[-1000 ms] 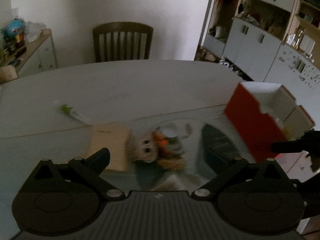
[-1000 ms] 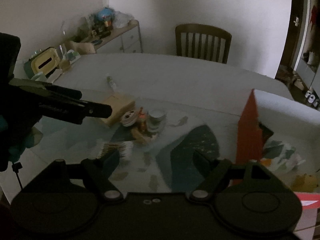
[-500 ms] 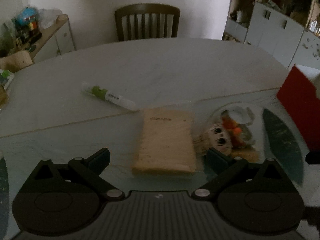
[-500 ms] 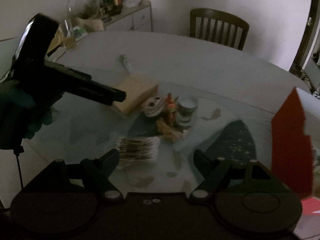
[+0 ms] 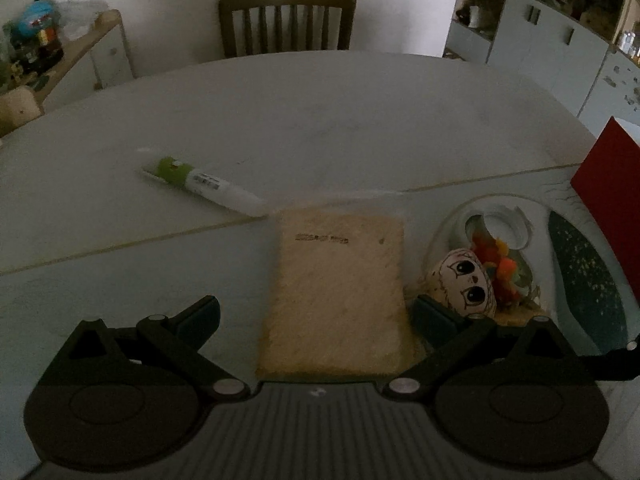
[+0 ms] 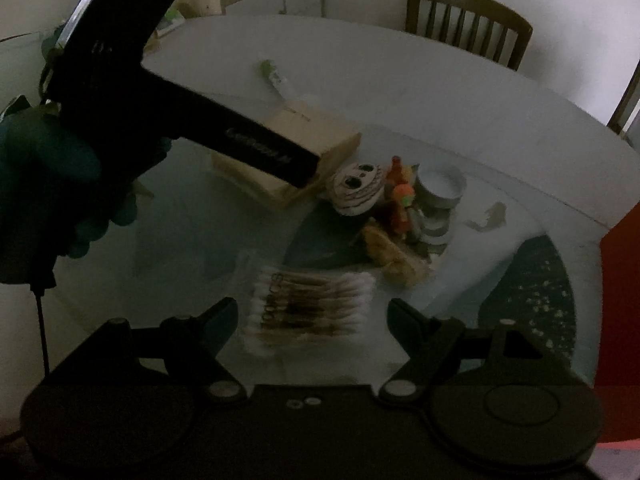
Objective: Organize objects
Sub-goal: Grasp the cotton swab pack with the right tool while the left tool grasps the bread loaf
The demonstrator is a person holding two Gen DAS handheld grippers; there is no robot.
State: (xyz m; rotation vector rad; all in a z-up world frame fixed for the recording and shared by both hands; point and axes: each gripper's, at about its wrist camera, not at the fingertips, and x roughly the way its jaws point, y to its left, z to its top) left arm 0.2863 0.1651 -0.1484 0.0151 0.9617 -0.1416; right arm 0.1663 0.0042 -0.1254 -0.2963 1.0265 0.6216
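Tan sponge block [image 5: 336,292] on the table [image 5: 320,120], long axis running away from the wide-open left claw [image 5: 314,312]; doll face [image 5: 464,282] just right. Right claw [image 6: 312,316] wide over cotton swabs [image 6: 308,308].

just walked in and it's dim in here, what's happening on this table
A person holds a two-finger gripper in each hand over a pale oval table, sorting small items. The left gripper, open, brackets a flat beige rectangular packet. The right gripper, also open, hovers over a clear pack of cotton swabs. Nothing is gripped yet. A red box stands at the right.
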